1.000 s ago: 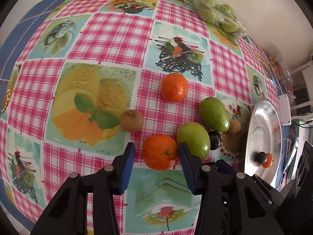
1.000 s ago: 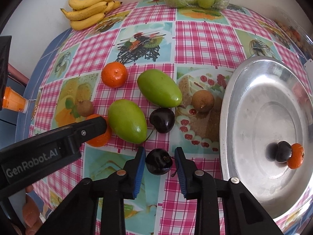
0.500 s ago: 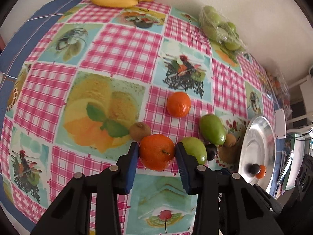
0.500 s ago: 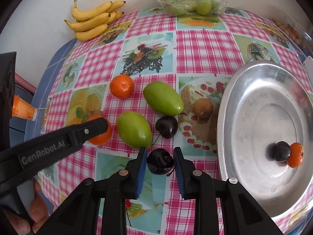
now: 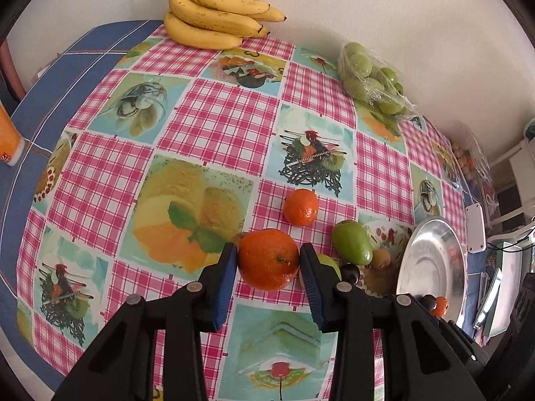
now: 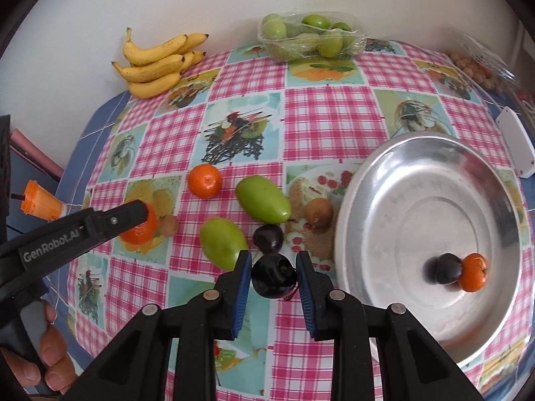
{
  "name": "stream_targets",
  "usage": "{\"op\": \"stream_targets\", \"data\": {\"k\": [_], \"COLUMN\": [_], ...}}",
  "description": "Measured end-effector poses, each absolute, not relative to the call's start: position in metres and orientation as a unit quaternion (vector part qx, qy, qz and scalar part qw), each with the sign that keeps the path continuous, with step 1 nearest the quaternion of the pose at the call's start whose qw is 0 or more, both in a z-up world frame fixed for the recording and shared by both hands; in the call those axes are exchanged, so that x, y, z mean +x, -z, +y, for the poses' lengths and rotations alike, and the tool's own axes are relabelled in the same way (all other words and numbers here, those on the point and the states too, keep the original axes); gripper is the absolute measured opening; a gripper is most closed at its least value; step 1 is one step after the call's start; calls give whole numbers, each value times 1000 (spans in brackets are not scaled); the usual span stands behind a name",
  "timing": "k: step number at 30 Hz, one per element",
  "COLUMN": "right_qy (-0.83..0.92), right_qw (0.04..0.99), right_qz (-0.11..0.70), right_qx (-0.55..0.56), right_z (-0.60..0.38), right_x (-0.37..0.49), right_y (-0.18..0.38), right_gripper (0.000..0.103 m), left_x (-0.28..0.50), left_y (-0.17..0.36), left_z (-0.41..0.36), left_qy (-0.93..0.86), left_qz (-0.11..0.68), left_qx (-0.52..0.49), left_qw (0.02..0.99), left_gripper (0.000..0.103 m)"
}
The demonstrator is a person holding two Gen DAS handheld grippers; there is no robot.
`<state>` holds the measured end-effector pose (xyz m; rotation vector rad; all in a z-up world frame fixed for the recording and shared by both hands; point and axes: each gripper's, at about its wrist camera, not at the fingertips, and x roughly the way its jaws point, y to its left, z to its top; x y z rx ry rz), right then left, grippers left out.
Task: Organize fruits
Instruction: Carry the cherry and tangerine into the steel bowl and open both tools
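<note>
Two fruits sit in the steel tray (image 6: 394,180); left gripper (image 5: 267,260) fingers pinch a tangerine (image 5: 269,259), right gripper (image 6: 273,275) fingers a dark plum (image 6: 273,275), above the counter (image 6: 327,113). Six fruits remain loose.

Back edge: bananas (image 6: 160,63) left of the tray of green fruit (image 6: 311,38).
Right: my metal plate (image 6: 431,240), a plum (image 6: 448,268) and small tangerine (image 6: 473,272) touching in it.
Middle: two mangoes (image 6: 262,198), a kiwi (image 6: 318,213) left of the plate.
</note>
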<state>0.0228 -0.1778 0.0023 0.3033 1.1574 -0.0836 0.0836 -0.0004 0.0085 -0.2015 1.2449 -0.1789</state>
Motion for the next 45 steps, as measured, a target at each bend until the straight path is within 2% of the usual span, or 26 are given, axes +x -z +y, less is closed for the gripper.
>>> {"op": "stream_targets", "data": {"k": [26, 45], "right_qy": [243, 270], "right_qw": [798, 786], "right_qz": [497, 502], "right_qx": [238, 242], "right_z": [-320, -333], "right_x": [-18, -18], "right_y": [7, 19], "right_gripper": [30, 30], "left_x": [22, 18], "left_y": [-8, 14], "left_z": [-165, -194], "left_qy": [239, 271], "left_qz": [547, 539], "left_qx": [77, 100], "left_qw": [799, 791], "left_gripper": [40, 40]}}
